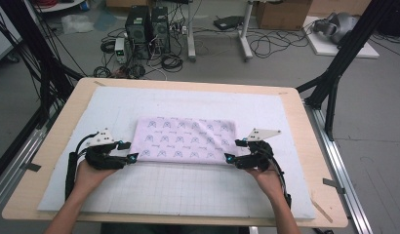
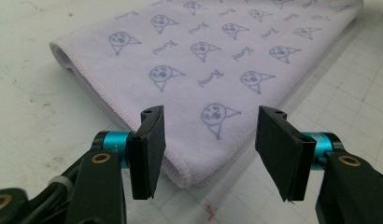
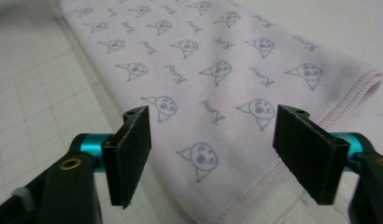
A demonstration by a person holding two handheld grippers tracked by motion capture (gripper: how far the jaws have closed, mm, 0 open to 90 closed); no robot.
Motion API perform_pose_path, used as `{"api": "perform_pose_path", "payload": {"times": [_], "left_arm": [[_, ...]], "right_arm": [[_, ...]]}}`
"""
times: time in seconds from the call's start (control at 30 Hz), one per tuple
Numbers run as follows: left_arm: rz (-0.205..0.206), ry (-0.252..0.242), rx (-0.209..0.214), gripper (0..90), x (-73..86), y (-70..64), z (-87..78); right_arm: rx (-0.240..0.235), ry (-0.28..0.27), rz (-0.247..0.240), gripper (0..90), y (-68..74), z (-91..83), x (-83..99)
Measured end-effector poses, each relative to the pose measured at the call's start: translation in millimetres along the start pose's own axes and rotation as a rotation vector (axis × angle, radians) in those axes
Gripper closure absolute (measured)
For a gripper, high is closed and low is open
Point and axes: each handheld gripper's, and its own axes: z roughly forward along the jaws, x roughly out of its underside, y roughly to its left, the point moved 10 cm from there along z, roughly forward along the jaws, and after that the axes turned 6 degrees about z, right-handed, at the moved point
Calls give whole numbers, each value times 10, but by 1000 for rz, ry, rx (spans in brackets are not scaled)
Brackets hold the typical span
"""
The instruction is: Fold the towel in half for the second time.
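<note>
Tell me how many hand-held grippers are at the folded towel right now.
2. The left hand-held gripper sits at the towel's left end, jaws open around its near corner. The right hand-held gripper sits at the right end, jaws open likewise.

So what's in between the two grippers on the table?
The folded pale pink towel with blue cartoon prints lies between the left gripper and right gripper, one at each short end, as the high view shows.

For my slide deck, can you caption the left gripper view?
Open left gripper poised over the near corner of a folded lilac printed towel on a gridded mat.
</note>
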Motion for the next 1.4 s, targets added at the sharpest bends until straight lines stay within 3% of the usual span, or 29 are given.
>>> {"api": "perform_pose_path", "payload": {"times": [0.27,0.7,1.4], "left_arm": [[3,-8,-60,378,41,28,-174],[10,-19,-72,328,119,-37,-331],[-29,-39,-106,277,204,-145,-532]], "right_arm": [[30,-48,-16,166,55,-122,-10],[57,-83,10,132,8,-277,97],[68,-108,28,120,52,-510,283]]}}
